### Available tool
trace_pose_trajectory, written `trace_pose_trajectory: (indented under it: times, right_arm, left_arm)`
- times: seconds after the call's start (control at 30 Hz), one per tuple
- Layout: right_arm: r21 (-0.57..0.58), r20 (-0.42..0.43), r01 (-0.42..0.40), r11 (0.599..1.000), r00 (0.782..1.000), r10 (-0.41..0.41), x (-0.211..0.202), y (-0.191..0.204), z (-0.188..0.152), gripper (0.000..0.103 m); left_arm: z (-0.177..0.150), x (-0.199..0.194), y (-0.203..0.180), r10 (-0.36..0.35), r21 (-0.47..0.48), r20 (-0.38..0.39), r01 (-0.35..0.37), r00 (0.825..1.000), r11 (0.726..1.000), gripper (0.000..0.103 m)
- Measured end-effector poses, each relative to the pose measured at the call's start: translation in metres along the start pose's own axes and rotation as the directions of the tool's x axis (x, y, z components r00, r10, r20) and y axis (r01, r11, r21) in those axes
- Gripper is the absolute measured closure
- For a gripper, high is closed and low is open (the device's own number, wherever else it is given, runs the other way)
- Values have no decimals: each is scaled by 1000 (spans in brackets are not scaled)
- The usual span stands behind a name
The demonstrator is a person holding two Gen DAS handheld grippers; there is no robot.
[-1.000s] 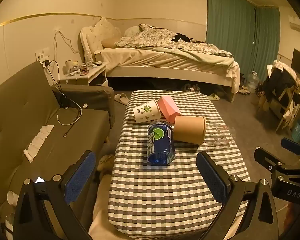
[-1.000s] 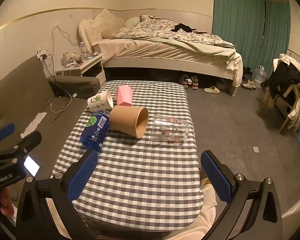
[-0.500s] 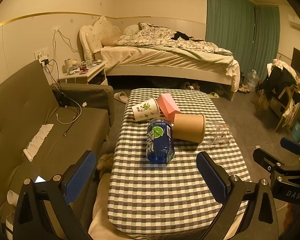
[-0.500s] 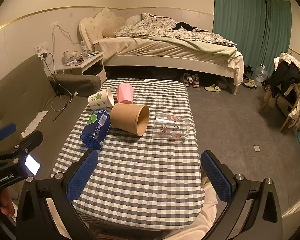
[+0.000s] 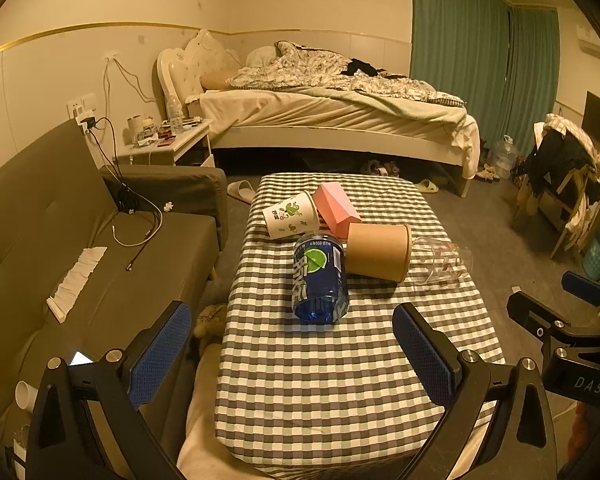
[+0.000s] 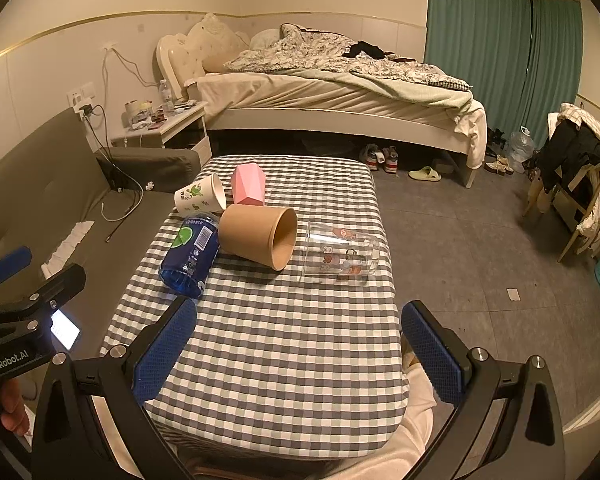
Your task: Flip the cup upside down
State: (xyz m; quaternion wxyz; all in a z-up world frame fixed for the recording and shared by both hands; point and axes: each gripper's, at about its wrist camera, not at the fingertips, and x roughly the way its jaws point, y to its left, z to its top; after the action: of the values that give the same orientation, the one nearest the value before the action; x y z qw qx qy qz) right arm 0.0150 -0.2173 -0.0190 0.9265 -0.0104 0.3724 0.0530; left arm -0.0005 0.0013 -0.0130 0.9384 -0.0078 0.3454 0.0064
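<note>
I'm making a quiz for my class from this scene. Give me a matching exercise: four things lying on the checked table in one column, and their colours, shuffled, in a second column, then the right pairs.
Things:
1. paper cup with green drawings
2. large paper cup
3. plastic cup with cartoon prints
4. box

Colours:
A. pink
B. clear
C. white
D. plain brown

Pairs: 1-C, 2-D, 3-B, 4-A
</note>
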Motion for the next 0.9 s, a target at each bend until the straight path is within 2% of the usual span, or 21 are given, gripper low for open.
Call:
trace_pose_trajectory:
  times: [0.9]
  right_arm:
    - [-1,-6,2,1000,1000,-2,7,1,-1,0]
  left_arm:
    - [-2,3,-2,4,6,-12,-4,1000,1000,0]
